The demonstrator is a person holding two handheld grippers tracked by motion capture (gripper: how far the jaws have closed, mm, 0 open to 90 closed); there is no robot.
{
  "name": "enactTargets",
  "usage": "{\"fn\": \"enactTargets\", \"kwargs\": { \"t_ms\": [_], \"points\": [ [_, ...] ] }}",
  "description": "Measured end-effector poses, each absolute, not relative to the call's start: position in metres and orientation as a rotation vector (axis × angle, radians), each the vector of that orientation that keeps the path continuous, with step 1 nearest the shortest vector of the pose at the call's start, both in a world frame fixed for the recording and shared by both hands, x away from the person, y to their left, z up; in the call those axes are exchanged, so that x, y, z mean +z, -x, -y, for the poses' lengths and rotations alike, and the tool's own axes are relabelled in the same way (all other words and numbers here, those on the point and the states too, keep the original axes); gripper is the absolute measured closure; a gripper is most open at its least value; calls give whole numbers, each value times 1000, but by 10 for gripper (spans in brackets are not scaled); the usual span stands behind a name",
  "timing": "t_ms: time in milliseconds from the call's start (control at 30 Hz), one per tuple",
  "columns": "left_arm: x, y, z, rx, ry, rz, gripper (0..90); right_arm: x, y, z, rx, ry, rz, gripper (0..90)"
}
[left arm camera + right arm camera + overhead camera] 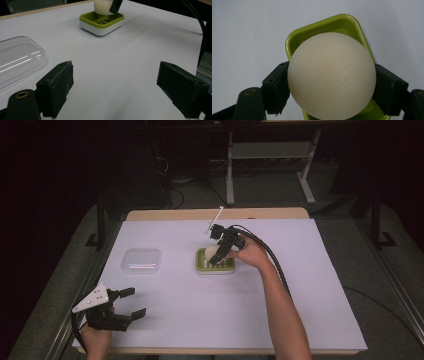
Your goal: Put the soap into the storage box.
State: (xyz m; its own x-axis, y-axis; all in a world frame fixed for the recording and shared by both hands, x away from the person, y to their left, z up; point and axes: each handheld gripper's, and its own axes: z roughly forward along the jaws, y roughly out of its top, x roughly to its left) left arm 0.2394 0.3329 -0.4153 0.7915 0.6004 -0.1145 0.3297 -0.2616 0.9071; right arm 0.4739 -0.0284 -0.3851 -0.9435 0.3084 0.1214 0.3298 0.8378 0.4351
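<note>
Right gripper point(216, 256) is clamped on a cream soap bar point(212, 253), its two black jaws pressing the bar's opposite sides; in the right gripper view the soap bar point(332, 75) looks smooth, matte and rounded, almost egg-like, with faint fine streaks on its lower right. It hangs directly over the soap dish point(227, 268), a rounded-rectangle tray with a glossy lime-green inner and a white outer base; the left gripper view shows slotted ribs in the dish floor point(103, 21). Whether the soap touches the dish, cannot tell. Dish sits near table centre, slightly toward 12 o'clock. At about 9 o'clock from the dish, well apart, lies a clear plastic lid point(141, 260), rounded corners, shiny, with light streaks. Left gripper point(134, 301) rests at the table's 7 o'clock corner, jaws spread wide with nothing between them, a grey three-cornered plate on top; its pads point(58, 87) look rough, with a ragged edge. The table point(320, 285) is covered in a flat, matte white sheet, a wood edge showing at 12 o'clock.
</note>
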Motion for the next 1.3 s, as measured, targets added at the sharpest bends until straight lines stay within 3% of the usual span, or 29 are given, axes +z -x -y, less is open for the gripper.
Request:
{"fn": "enactTargets", "kwargs": {
  "t_ms": [1300],
  "points": [
    [-416,-240,-333,299,-1865,-708,131,-398,-476,25,-641,538,2981,231]
  ]
}}
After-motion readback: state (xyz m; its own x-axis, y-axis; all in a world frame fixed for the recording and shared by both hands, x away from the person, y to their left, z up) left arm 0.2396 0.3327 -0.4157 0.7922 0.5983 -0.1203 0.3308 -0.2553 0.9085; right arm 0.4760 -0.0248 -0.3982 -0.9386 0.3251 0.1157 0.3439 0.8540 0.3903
